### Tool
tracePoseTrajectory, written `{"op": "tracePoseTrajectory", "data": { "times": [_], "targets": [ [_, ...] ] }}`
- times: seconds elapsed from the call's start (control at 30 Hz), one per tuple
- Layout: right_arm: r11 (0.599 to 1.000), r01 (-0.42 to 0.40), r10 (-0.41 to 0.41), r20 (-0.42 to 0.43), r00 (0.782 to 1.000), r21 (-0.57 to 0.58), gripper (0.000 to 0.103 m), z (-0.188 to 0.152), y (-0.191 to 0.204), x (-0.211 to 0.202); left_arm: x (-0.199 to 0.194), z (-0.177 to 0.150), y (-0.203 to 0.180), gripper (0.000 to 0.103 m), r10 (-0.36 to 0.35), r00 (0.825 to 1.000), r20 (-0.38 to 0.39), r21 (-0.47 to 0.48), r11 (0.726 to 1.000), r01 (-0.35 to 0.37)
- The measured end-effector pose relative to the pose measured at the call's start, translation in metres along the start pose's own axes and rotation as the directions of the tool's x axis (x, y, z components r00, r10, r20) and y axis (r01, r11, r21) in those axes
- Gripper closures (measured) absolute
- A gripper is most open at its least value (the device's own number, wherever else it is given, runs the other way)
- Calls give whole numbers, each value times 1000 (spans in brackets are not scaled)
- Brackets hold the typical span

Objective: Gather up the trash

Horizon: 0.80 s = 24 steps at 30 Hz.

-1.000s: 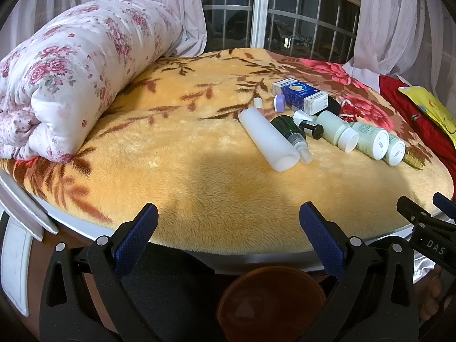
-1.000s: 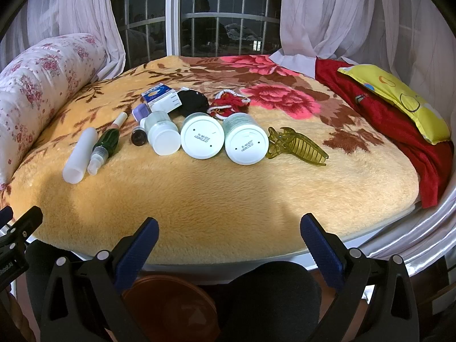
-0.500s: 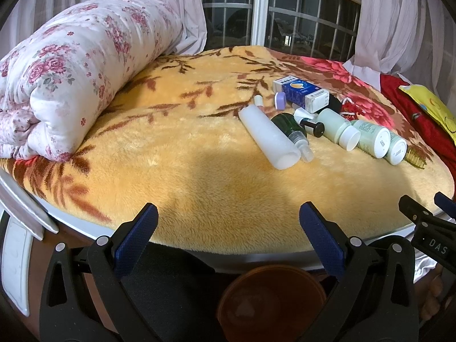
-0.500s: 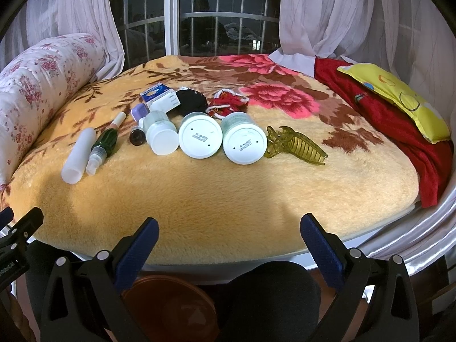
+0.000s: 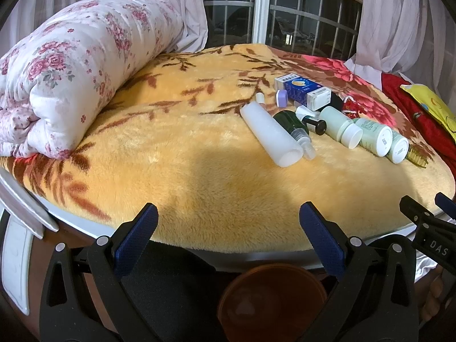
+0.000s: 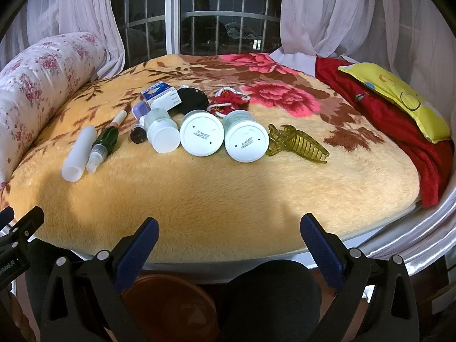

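Bottles and small items lie in a row on a yellow flowered blanket (image 5: 185, 171): a white tube (image 5: 270, 135) (image 6: 79, 154), a dark green bottle (image 5: 293, 125) (image 6: 106, 142), a blue and white box (image 5: 303, 91) (image 6: 161, 97), a pale bottle (image 6: 162, 135), two white-bottomed jars (image 6: 202, 134) (image 6: 246, 139) and a yellow-green hair claw (image 6: 296, 144). My left gripper (image 5: 228, 233) hangs open at the near edge of the bed, short of the tube. Open too, my right gripper (image 6: 229, 242) sits at the near edge below the jars. Neither holds anything.
A brown bin (image 5: 272, 299) (image 6: 168, 307) stands on the floor below both grippers. A rolled floral quilt (image 5: 71, 85) fills the left side. A red cloth (image 6: 393, 131) and yellow pillow (image 6: 396, 99) lie at the right. Barred window and curtains behind.
The left view has drifted slightly, so the items sit a little lower and further right in it. Both grippers stay open and empty.
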State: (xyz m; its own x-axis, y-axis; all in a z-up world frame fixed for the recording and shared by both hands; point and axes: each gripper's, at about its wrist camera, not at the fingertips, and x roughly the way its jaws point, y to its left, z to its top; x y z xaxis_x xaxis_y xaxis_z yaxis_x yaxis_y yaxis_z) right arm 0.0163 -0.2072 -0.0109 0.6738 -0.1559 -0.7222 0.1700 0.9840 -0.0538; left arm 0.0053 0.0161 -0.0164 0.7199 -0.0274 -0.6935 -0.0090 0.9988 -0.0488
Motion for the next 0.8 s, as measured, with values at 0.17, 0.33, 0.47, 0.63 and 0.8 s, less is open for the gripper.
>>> {"op": "tracePoseTrajectory", "data": {
  "times": [0.17, 0.33, 0.47, 0.63, 0.8],
  "targets": [
    [1000, 0, 0, -2, 1000, 1, 5, -1, 0, 1, 1, -2, 2, 6, 1, 1000, -5, -1, 1000, -1],
    [1000, -2, 2, -2, 1000, 1, 5, -1, -1, 1, 1, -1, 1, 6, 2, 1000, -4, 0, 1000, -2],
    [1000, 11, -11, 5, 1000, -14, 5, 2, -3, 3, 1, 0, 0, 6, 2, 1000, -3, 2, 1000, -2],
    [999, -8, 10, 34, 999, -38, 5, 20, -31, 7, 6, 4, -2, 6, 0, 1000, -10, 15, 1000, 1],
    [995, -80, 80, 1, 997, -57, 5, 50, -72, 26, 17, 14, -7, 6, -20, 999, -40, 5, 1000, 20]
  ]
}}
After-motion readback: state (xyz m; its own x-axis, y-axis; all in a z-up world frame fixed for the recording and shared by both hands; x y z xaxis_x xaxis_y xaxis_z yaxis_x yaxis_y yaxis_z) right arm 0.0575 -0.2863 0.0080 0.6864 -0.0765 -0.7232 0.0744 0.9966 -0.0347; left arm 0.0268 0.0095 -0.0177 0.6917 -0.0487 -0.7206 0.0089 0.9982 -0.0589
